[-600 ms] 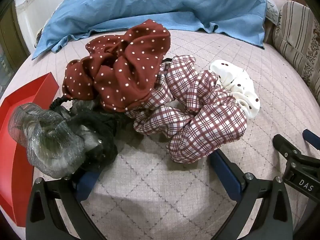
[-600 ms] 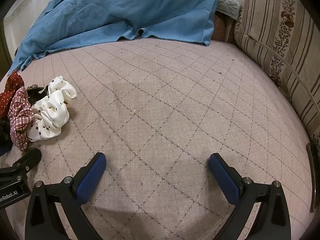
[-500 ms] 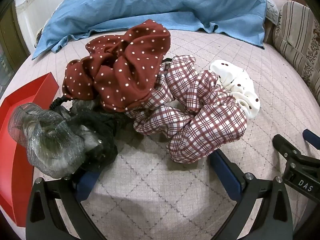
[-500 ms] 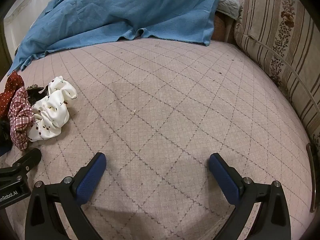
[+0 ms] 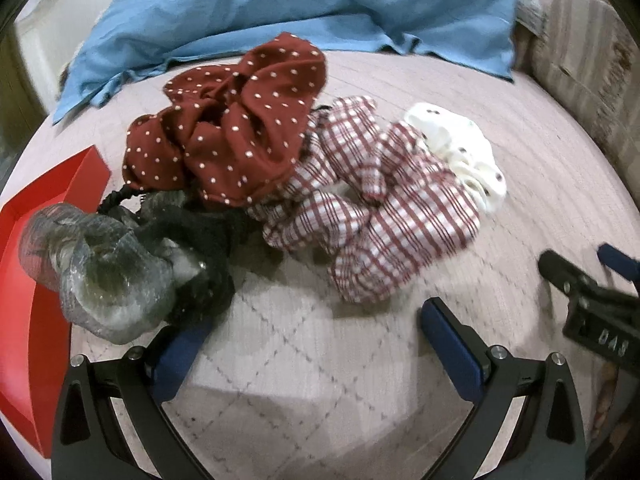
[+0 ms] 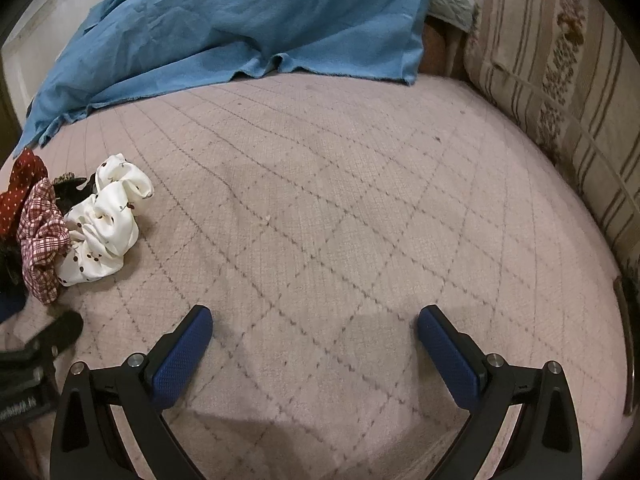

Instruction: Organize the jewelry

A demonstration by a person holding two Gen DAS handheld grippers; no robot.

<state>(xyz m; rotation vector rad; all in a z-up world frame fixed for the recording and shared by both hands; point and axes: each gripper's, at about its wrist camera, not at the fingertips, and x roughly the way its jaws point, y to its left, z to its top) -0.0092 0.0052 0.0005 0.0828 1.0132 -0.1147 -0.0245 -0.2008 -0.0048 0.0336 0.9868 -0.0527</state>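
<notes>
Quilted pink bedspread (image 6: 360,208) w/ blue cloth (image 6: 240,28) at back, scrunchie pile (image 5: 320,184); both claws released.

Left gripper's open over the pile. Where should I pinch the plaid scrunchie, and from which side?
Likely best: pinch the puffy near lobe of the plaid scrunchie, coming straight forward and down with the left gripper. That lobe lies free on the quilt, while its far side touches the red polka-dot scrunchie.

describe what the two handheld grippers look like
Both look alike. The left gripper and right gripper each have two black angular plastic arms with triangular cut-outs and silver screw heads, ending in textured blue fingers. The right gripper's black body, seen from the left wrist view, carries blurred white lettering. No cables, hands or sleeves show.
</notes>
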